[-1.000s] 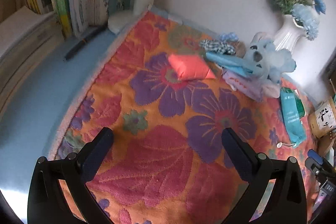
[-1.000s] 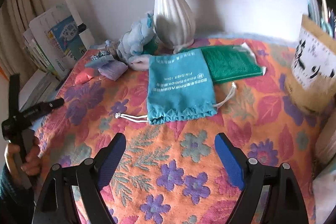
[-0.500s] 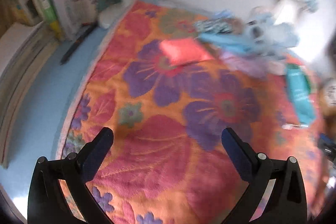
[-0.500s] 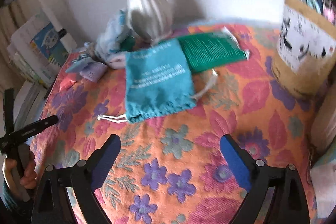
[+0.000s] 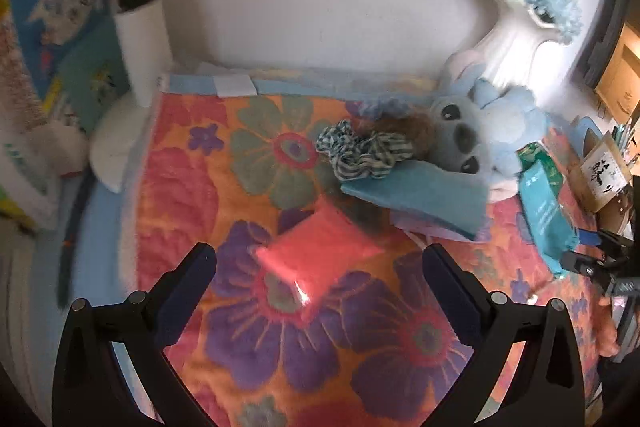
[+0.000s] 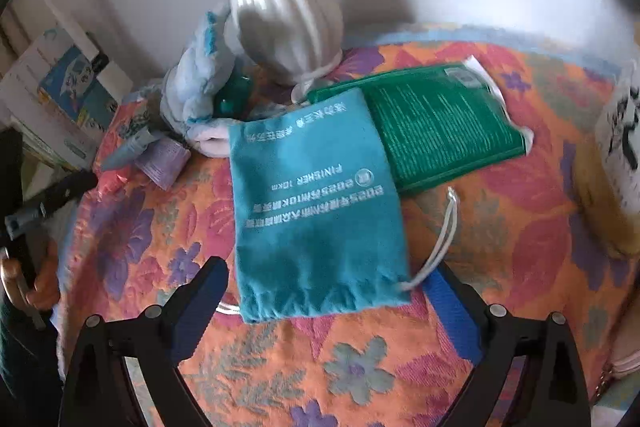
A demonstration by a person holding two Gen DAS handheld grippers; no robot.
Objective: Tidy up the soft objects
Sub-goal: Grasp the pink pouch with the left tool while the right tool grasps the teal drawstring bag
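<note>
My left gripper (image 5: pixel 320 273) stands open over the floral cloth (image 5: pixel 192 195). A coral-red soft pouch (image 5: pixel 316 259) lies between its fingertips with gaps on both sides. Behind it lie a striped scrunchie (image 5: pixel 360 151), a folded blue cloth (image 5: pixel 420 195) and a blue plush koala (image 5: pixel 480 131). My right gripper (image 6: pixel 324 293) is open too. The gathered hem of a teal drawstring bag (image 6: pixel 316 211) lies between its fingers (image 6: pixel 204 291), and the pads do not press on it. A green packet (image 6: pixel 436 123) lies partly under the bag.
A white ribbed vase (image 6: pixel 280 7) with flowers stands at the back beside the plush. Books (image 5: pixel 60 39) and a white lamp post (image 5: pixel 140 39) line the left side. A brown paper box (image 5: pixel 600 175) stands at the right. A lilac pouch (image 6: pixel 164 163) lies left of the bag.
My left gripper moved forward and rolled, and the coral pouch now lies between its fingers. My right gripper moved up to the teal bag and its jaws widened a little.
</note>
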